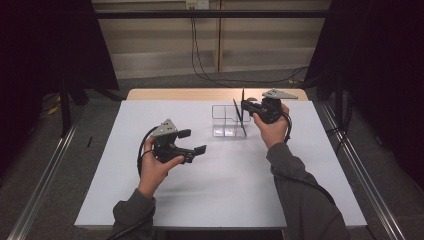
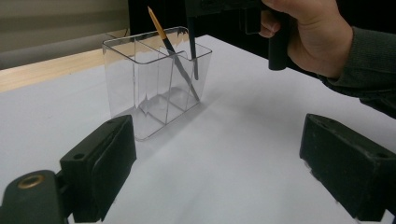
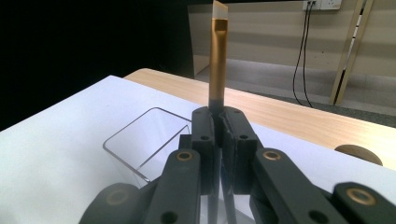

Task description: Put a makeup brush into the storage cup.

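A clear compartmented organizer (image 1: pixel 220 131) (image 2: pixel 140 93) (image 3: pixel 140 140) stands on the white tabletop at the far middle. A thin brush with a gold ferrule (image 2: pixel 169 46) (image 1: pixel 239 119) leans inside it. My right gripper (image 1: pixel 243 106) (image 3: pixel 219 126) hovers over the organizer's right end, shut on a second brush (image 3: pixel 218 60) held upright, flat pale tip up. That brush's dark handle (image 2: pixel 192 46) reaches down into a right-hand compartment. My left gripper (image 1: pixel 192 141) (image 2: pixel 217 158) rests low and near left of the organizer, jaws wide open with nothing between them.
The white sheet (image 1: pixel 225 190) covers most of the table, with a strip of bare wood (image 1: pixel 175 94) along the far edge. A round brown disc (image 3: pixel 358 153) lies on that wood. Dark stands and curtains flank both sides; cables (image 1: pixel 200 65) run over the floor behind.
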### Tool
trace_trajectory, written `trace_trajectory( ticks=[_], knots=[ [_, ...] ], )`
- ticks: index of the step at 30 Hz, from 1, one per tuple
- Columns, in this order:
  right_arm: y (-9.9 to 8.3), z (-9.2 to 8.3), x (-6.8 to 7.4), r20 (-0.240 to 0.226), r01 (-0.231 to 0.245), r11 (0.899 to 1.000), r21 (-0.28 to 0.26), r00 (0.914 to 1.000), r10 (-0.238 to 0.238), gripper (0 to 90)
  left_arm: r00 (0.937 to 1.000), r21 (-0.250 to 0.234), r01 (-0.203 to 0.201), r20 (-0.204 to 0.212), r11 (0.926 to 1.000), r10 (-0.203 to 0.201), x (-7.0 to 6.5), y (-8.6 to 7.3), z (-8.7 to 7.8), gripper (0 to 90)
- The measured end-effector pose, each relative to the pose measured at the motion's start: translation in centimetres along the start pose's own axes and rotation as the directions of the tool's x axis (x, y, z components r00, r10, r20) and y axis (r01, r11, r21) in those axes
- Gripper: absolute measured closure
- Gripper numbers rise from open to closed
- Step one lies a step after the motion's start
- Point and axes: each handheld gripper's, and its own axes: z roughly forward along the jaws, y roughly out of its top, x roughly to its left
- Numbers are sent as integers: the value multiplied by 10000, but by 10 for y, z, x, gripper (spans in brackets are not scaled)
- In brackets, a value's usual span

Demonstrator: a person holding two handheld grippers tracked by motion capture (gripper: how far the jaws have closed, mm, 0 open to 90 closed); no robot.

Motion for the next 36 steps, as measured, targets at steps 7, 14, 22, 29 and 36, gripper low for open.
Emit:
trace_trajectory(
  ticks=[7,14,22,29,36],
  knots=[
    [-2,-4,0,53,-27,10000,36,10000,26,844,10000,-54,-17,-11,10000,17,0,1,-1,106],
    [-2,-6,0,79,-18,10000,41,10000,18,844,10000,-54,-26,83,10000,27,0,1,0,106],
    [-5,-6,-1,36,-41,10000,62,10000,40,843,9999,-40,-12,102,10000,13,0,1,3,107],
    [-7,-5,-1,-29,-71,9999,118,10000,71,843,10000,-27,31,73,10000,-30,0,1,3,108],
    [-10,-3,0,-32,-68,9998,207,10000,69,843,10000,-5,-27,89,10000,27,1,1,2,108]
  ],
)
